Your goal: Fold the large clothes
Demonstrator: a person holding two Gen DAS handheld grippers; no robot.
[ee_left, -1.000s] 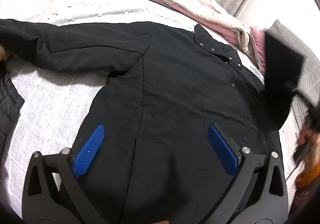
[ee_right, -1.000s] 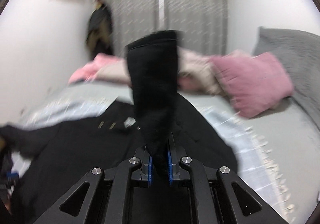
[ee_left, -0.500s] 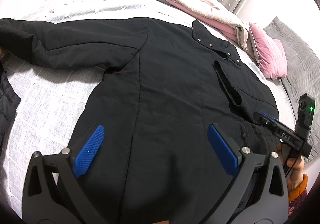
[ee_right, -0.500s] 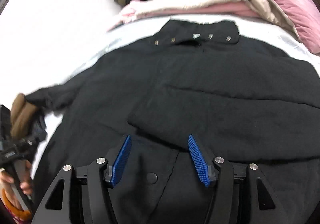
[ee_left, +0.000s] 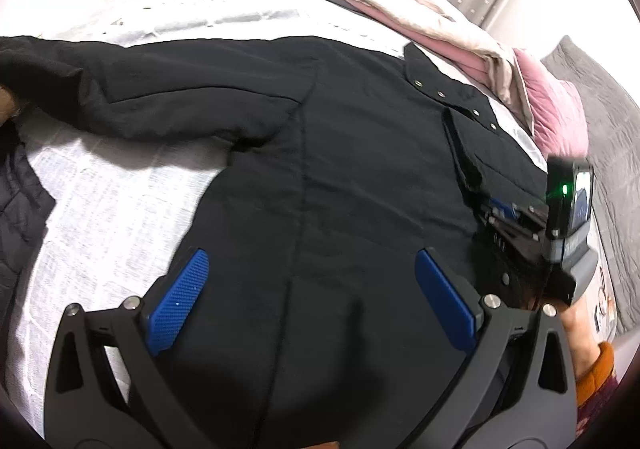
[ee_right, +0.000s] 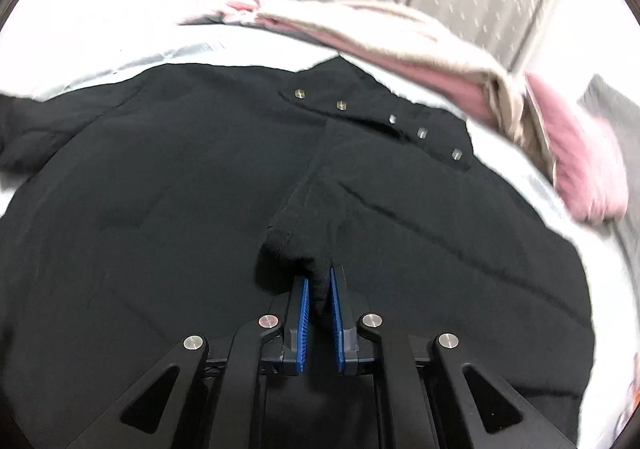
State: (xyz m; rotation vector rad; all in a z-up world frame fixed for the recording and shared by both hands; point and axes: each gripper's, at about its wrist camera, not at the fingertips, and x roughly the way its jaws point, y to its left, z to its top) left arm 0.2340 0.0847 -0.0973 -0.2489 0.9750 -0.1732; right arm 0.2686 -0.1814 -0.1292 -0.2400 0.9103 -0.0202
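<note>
Right gripper [ee_right: 319, 301], open 0.5 s ago, now clamps sleeve cuff [ee_right: 298, 237] at coat [ee_left: 320, 177] centre; left gripper [ee_left: 316, 301] fingers apart, 6 o'clock hem.

The coat [ee_left: 340, 169] is spread flat on the bed [ee_left: 112, 217], its collar [ee_right: 376, 117] towards a heap of blankets [ee_right: 400, 37]; a pillow [ee_right: 576, 165] lies to the right.

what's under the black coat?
The black coat lies spread on a pale textured bedspread, visible around its edges. The right gripper pinches a folded-in sleeve lying on top. Anything beneath the coat's middle is covered.
</note>
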